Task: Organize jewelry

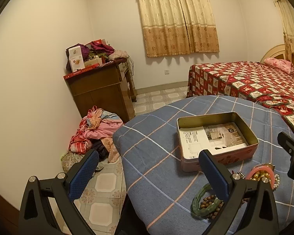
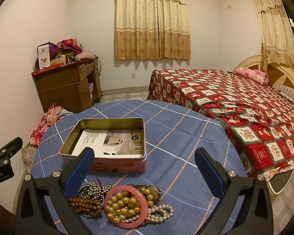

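Observation:
An open pink tin box point(image 2: 115, 166) point(image 1: 223, 159) with a printed leaflet on its floor stands on the blue checked table point(image 2: 186, 137). In front of it lies a heap of jewelry: a pink bangle point(image 2: 145, 209) around gold beads point(image 2: 121, 205), a white pearl bracelet point(image 2: 160, 213), brown wooden beads point(image 2: 86, 203) and dark metal beads point(image 2: 94, 190). My right gripper point(image 2: 145, 166) hovers open above the heap, holding nothing. In the left wrist view a green bangle point(image 1: 198, 201) rings the brown beads point(image 1: 209, 201). My left gripper point(image 1: 149, 168) is open and empty over the table's left edge.
A bed point(image 2: 235, 105) with a red patterned cover stands close to the table's right. A wooden cabinet point(image 1: 100, 92) piled with clothes and boxes stands by the left wall, and a heap of clothes point(image 1: 96, 133) lies on the tiled floor below it.

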### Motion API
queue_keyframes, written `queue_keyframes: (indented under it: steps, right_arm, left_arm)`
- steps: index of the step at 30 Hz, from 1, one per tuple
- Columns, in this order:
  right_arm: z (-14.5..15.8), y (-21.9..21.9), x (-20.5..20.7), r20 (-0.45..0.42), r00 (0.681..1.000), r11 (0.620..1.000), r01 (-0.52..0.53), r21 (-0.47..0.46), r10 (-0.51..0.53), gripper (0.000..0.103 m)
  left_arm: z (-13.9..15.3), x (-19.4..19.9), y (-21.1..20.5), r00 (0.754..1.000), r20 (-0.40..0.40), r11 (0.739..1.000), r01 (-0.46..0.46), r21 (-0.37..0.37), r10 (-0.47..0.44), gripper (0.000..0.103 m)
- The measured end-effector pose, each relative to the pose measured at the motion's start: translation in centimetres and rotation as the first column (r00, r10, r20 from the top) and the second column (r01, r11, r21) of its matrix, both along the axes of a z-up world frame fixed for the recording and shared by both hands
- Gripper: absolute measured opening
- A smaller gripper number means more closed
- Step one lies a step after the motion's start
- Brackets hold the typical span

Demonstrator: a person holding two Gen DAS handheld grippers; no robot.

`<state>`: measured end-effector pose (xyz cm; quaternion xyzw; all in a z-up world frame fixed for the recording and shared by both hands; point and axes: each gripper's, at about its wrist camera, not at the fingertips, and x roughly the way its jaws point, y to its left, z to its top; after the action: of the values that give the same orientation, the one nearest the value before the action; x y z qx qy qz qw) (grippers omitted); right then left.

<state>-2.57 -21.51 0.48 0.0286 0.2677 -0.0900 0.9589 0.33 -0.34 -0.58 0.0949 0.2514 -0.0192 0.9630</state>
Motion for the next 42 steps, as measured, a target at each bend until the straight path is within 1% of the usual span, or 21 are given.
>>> queue_keyframes:
  steps: [8, 14, 19, 23, 26, 29, 34, 35, 37, 38, 39, 41, 42]
  right_arm:
    - [0.0, 0.2, 0.0, 0.000, 1.000, 1.000, -0.001, 0.001, 0.001, 0.103]
    - [-0.2, 0.2, 0.0, -0.011, 1.000, 1.000, -0.001, -0.001, 0.001, 0.103]
    - [-0.7, 0.0, -0.4, -0.023, 1.000, 1.000, 0.004, -0.026, -0.005, 0.103]
    - [-2.0, -0.9, -0.7, -0.057, 0.998, 0.996, 0.013, -0.086, -0.018, 0.103]
    - [-3.2, -2.4, -1.0, -0.083, 0.995, 0.995, 0.042, -0.089, -0.049, 0.103]
    - [-4.1, -3.7, -1.0, -0.100, 0.992, 0.995, 0.067, -0.071, -0.074, 0.103]
    - [-5.3, -3.8, -0.9, -0.121, 0.988, 0.993, 0.085, -0.082, -0.095, 0.103]
    - [-5.5, -3.8, -0.9, -0.126, 0.987, 0.993, 0.086, -0.087, -0.096, 0.103]
    - [-5.8, -3.8, -0.8, -0.131, 0.986, 0.992, 0.091, -0.091, -0.102, 0.103]
    - [-5.9, -4.0, -0.8, -0.134, 0.985, 0.991, 0.097, -0.090, -0.108, 0.103]
    - [-6.0, -4.1, -0.9, -0.136, 0.985, 0.991, 0.099, -0.085, -0.110, 0.103]
    - [-6.2, -4.3, -0.8, -0.142, 0.983, 0.992, 0.105, -0.073, -0.115, 0.103]
    - [-6.3, -4.3, -0.8, -0.144, 0.983, 0.992, 0.106, -0.070, -0.115, 0.103]
  left_arm:
    - [-0.6, 0.1, -0.3, 1.000, -0.012, 1.000, 0.013, 0.004, -0.013, 0.102]
    - [-0.9, 0.4, -0.1, 1.000, -0.021, 1.000, 0.001, 0.004, -0.001, 0.102]
    - [-2.0, 0.3, -0.7, 0.999, -0.042, 1.000, 0.006, 0.025, -0.004, 0.102]
    - [-3.4, 0.3, -1.8, 0.997, -0.068, 0.998, 0.028, 0.049, -0.025, 0.102]
    - [-4.2, -0.2, -2.7, 0.996, -0.078, 0.997, 0.055, 0.054, -0.051, 0.102]
    - [-5.1, -0.6, -3.6, 0.993, -0.089, 0.994, 0.084, 0.069, -0.078, 0.102]
    - [-6.9, -0.5, -4.6, 0.988, -0.122, 0.991, 0.110, 0.083, -0.099, 0.102]
    - [-7.3, -0.3, -4.8, 0.986, -0.131, 0.990, 0.115, 0.081, -0.104, 0.100]
    - [-7.9, 0.1, -4.8, 0.981, -0.155, 0.989, 0.130, 0.072, -0.118, 0.089]
    - [-8.2, 0.2, -4.8, 0.977, -0.172, 0.988, 0.139, 0.062, -0.127, 0.079]
    - [-8.7, 0.5, -4.8, 0.971, -0.194, 0.987, 0.152, 0.044, -0.141, 0.072]
    - [-9.1, 0.7, -4.8, 0.965, -0.215, 0.987, 0.159, 0.030, -0.149, 0.064]
    - [-9.3, 0.8, -4.8, 0.962, -0.225, 0.987, 0.161, 0.022, -0.152, 0.062]
